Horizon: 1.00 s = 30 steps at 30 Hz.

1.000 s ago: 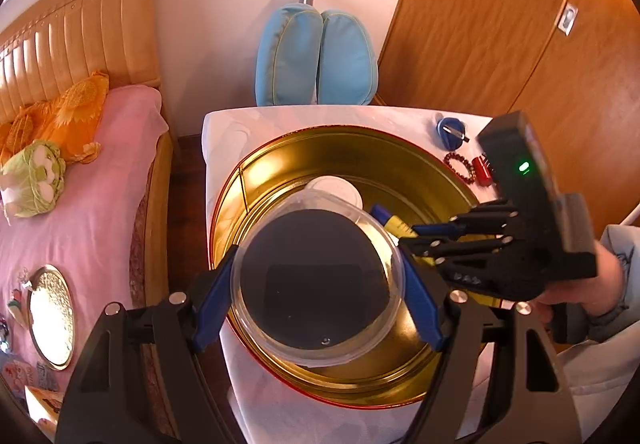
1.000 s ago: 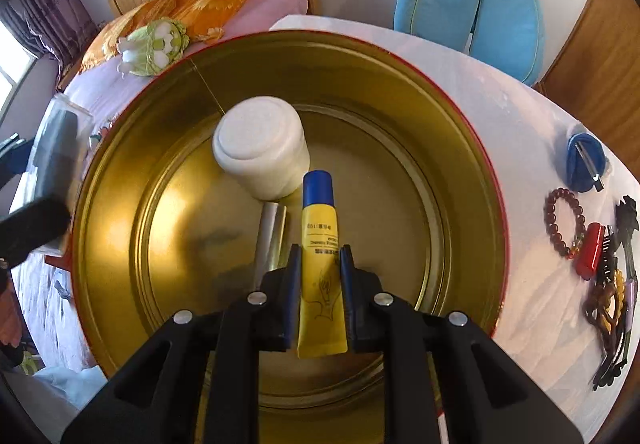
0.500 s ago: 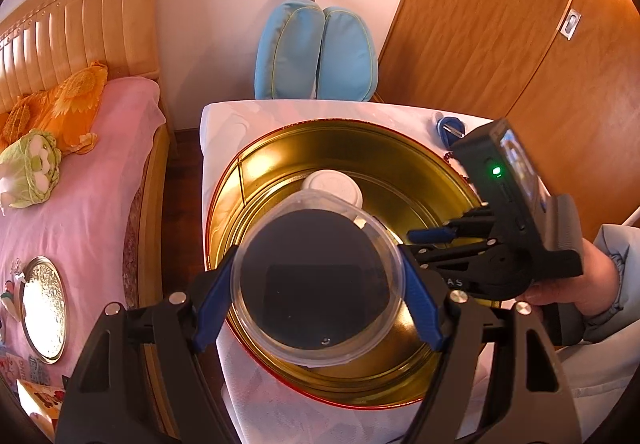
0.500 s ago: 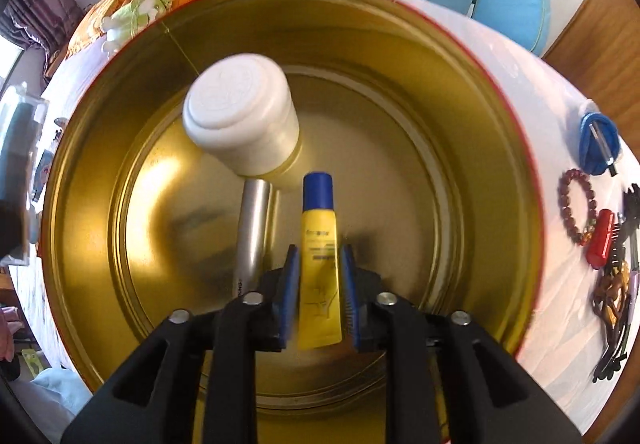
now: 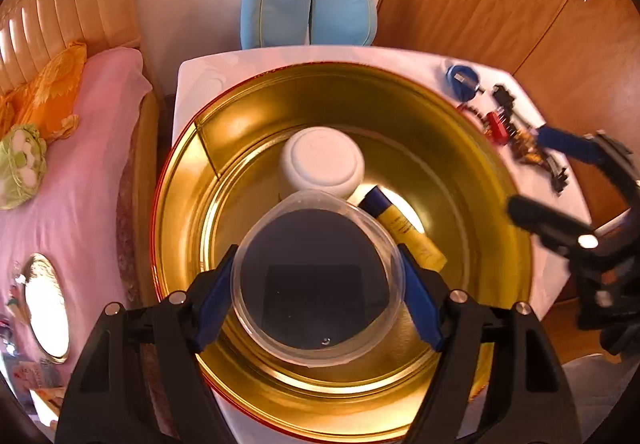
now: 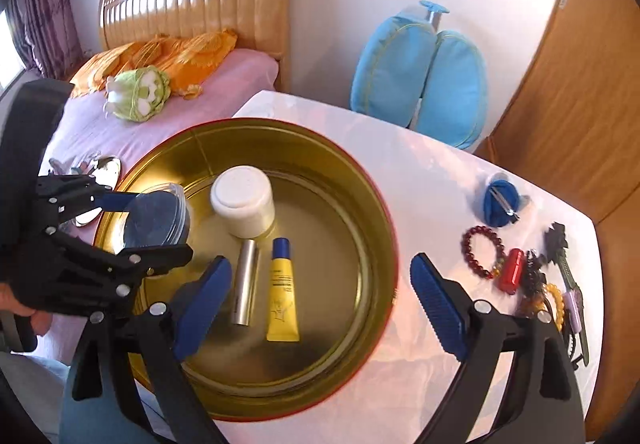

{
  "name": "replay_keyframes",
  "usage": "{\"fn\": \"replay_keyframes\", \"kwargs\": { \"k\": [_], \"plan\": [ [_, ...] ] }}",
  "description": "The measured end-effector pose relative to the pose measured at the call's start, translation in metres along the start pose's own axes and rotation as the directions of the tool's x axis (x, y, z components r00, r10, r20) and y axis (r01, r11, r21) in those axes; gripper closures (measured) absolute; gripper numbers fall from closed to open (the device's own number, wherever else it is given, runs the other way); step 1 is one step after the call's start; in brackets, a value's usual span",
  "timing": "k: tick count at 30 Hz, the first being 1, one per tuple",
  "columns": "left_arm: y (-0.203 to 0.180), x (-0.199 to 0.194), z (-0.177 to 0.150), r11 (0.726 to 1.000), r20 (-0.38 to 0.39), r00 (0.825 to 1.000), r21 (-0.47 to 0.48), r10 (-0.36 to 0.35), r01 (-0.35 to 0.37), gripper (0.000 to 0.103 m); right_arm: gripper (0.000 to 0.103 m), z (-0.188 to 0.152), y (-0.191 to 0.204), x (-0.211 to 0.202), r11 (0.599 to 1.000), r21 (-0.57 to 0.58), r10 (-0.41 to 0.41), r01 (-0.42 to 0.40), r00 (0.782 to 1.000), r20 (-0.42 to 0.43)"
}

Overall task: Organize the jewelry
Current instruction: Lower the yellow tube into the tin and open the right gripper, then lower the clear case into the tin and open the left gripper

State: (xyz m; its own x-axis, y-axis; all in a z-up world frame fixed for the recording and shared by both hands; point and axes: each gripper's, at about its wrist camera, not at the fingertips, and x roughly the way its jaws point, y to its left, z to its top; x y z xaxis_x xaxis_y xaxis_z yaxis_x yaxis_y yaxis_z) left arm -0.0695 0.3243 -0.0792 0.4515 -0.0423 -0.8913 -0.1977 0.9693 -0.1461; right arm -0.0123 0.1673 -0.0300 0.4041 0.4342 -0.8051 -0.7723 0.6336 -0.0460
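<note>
My left gripper (image 5: 316,304) is shut on a clear round container (image 5: 316,280) with a dark inside, held over the near side of a big gold tin (image 5: 460,148). The right wrist view shows the same container (image 6: 156,218) just inside the tin's left rim. My right gripper (image 6: 318,270) hangs above the tin with its jaws opening wide and nothing pressed between the pads. A yellow tube (image 6: 282,292) lies loose on the tin floor beside a silver tube (image 6: 246,286). A white jar (image 6: 243,200) stands behind them. A red bead bracelet (image 6: 480,252) lies on the white table.
Right of the tin are a blue pouch (image 6: 500,204), a red case (image 6: 512,270), a yellow bead bracelet (image 6: 556,300) and dark hair clips (image 6: 560,244). A pink bed (image 6: 120,132) lies to the left, blue cushions (image 6: 420,80) behind, a wooden door (image 6: 560,84) on the right.
The right gripper let go of the yellow tube, opened wide and rose back from the tin floor. The left gripper sank lower over the tin with the container.
</note>
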Motion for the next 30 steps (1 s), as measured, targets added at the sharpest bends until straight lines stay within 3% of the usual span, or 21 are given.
{"fn": "replay_keyframes", "kwargs": {
  "k": [6,10,15,19,24,30],
  "plan": [
    [-0.006,0.03,0.011,0.998,-0.119,0.992,0.036,0.052,-0.048,0.029,0.011,-0.009,-0.026,-0.018,0.995,0.098,0.027,-0.033,0.997,0.066],
    [-0.011,0.041,0.014,0.99,-0.149,0.981,0.087,0.125,-0.113,0.029,0.011,-0.013,-0.045,-0.03,0.984,0.171,0.035,-0.059,0.989,0.141],
    [-0.017,0.048,0.016,0.978,-0.174,0.969,0.142,0.177,-0.153,0.029,0.011,-0.012,-0.064,-0.029,0.967,0.241,0.044,-0.08,0.988,0.15],
    [-0.023,0.057,0.023,0.976,-0.204,0.963,0.168,0.174,-0.141,0.029,0.011,-0.012,-0.07,-0.029,0.958,0.271,0.055,-0.095,0.987,0.153],
    [-0.033,0.072,0.044,0.968,-0.187,0.962,0.193,0.198,-0.162,0.029,0.011,-0.015,-0.073,-0.027,0.956,0.278,0.053,-0.088,0.99,0.13],
    [-0.029,0.06,0.032,0.973,-0.204,0.962,0.177,0.181,-0.145,0.029,0.011,-0.018,-0.076,-0.029,0.956,0.282,0.053,-0.087,0.991,0.126]
  ]
}}
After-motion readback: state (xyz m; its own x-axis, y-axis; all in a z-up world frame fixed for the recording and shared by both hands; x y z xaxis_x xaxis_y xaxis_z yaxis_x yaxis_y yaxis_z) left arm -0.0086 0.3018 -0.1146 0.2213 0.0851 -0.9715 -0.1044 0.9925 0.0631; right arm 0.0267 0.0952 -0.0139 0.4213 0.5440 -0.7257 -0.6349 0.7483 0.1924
